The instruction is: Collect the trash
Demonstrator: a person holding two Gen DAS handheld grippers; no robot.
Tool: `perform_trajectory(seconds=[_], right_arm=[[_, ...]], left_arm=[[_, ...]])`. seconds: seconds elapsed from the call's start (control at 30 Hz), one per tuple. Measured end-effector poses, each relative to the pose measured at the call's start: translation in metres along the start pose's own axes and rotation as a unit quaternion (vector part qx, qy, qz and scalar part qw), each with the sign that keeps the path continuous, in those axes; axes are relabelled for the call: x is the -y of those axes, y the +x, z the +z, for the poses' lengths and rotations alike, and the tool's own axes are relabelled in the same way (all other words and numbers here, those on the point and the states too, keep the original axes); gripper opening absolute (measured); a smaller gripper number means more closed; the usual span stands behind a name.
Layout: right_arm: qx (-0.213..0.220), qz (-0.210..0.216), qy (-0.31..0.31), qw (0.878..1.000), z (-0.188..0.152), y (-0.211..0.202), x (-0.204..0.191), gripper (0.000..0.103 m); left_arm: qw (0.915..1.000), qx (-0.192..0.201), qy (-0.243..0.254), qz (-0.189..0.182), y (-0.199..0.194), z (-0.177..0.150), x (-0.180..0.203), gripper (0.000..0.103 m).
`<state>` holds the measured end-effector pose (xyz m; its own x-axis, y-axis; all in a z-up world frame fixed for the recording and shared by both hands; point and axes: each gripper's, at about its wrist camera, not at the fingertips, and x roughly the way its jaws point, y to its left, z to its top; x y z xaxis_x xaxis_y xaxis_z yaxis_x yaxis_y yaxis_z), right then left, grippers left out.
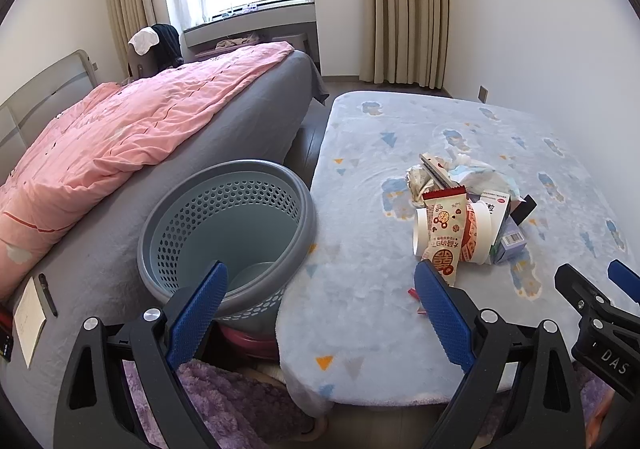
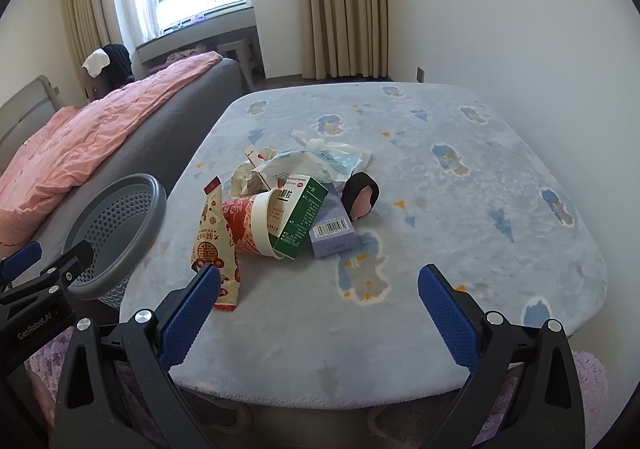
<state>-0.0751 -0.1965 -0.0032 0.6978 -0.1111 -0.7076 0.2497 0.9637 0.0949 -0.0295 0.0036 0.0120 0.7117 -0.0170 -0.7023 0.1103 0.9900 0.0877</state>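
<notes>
On the low table draped in a pale blue fleece cover (image 2: 460, 233) printed with small triangles, your trash sits in one loose heap near the middle. At its front lies a red-and-white paper cup (image 2: 250, 227) on its side, with a green-and-white cardboard box (image 2: 302, 219) pushed into its mouth. Leaning against the cup is a tall beige snack wrapper with a red crimped top (image 2: 212, 237), its lower end reaching toward your right gripper (image 2: 320, 303). Just beside the green box rests a small lavender box with a barcode label (image 2: 332, 235), and behind them a crumpled white-and-blue plastic bag (image 2: 320, 159). A black-and-pink rounded object (image 2: 362, 197) lies at the heap's right edge; you cannot tell what it is.

Your right gripper hangs over the near edge of the table with its blue-padded fingers spread wide, holding nothing. Your left gripper (image 1: 320, 303) is likewise spread wide and holding nothing, one finger over the grey perforated plastic waste basket (image 1: 228, 233) and the other over the table edge. The basket stands on the floor between the table and the grey bed with the pink quilt (image 1: 120, 129), touching the table's cover.
</notes>
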Motion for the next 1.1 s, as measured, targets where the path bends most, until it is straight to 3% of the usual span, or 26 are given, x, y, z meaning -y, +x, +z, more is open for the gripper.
perform_trajectory(seconds=[1.1], right_arm=[[0.004,-0.003,-0.002,1.000,0.0003,-0.0080,0.0012,0.097]], left_arm=[[1.0000,0.005,-0.001,-0.003,-0.0047,-0.0007,0.0023,0.090]])
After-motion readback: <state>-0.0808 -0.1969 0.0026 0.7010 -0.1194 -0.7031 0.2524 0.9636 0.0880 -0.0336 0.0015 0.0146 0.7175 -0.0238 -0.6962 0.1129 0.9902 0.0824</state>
